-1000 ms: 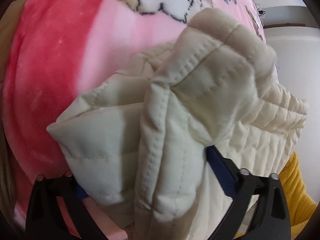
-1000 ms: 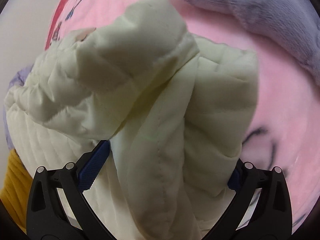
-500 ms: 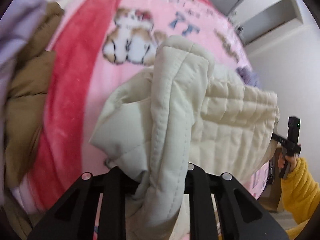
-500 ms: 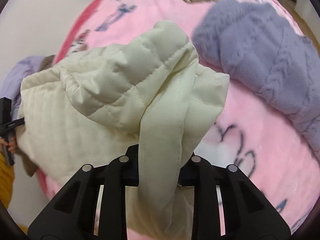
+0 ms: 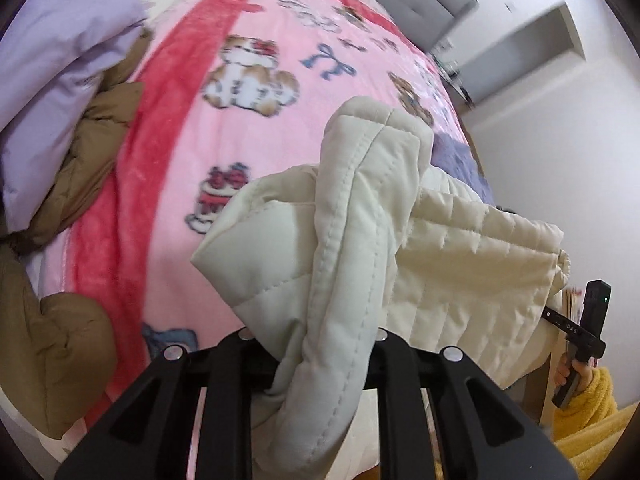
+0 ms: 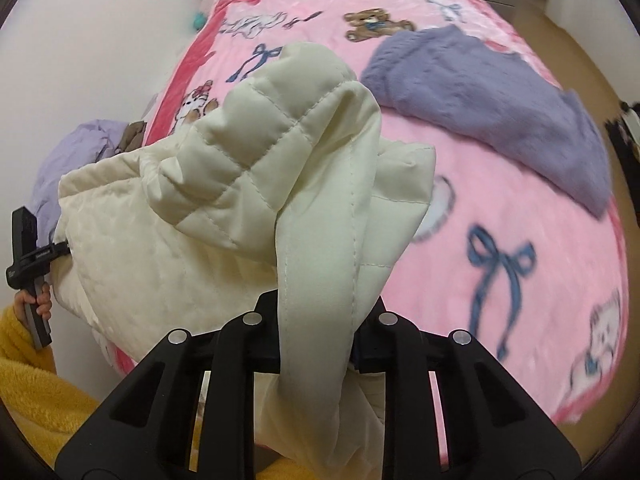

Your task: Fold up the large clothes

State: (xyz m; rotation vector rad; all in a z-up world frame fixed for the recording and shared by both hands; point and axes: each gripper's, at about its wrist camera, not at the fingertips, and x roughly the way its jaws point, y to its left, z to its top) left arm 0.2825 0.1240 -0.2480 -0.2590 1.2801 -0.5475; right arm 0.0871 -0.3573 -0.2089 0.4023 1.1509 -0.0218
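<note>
A cream quilted jacket (image 5: 460, 264) hangs stretched between both grippers above the foot of a bed. My left gripper (image 5: 316, 344) is shut on a thick seamed fold of it, the fabric bunched between the black jaws. My right gripper (image 6: 316, 320) is shut on the opposite edge of the jacket (image 6: 248, 184). The other gripper (image 5: 588, 320) shows at the far right of the left wrist view, held by a hand (image 5: 570, 372) in a yellow fleece sleeve. The same pairing appears at the left edge of the right wrist view, gripper (image 6: 28, 256) and hand (image 6: 34, 300). The fingertips are hidden by cloth.
A pink cartoon-print blanket (image 5: 248, 128) with a red border covers the bed. A purple fuzzy sweater (image 6: 492, 96) lies on it at the right. A brown padded coat (image 5: 80, 168) and a lilac garment (image 5: 52, 64) are heaped at the left side. White walls flank the bed.
Both grippers went from wide open around the jacket to shut on its folds. They then rose and pulled back, lifting the jacket off the blanket and bringing more of the bed into view.
</note>
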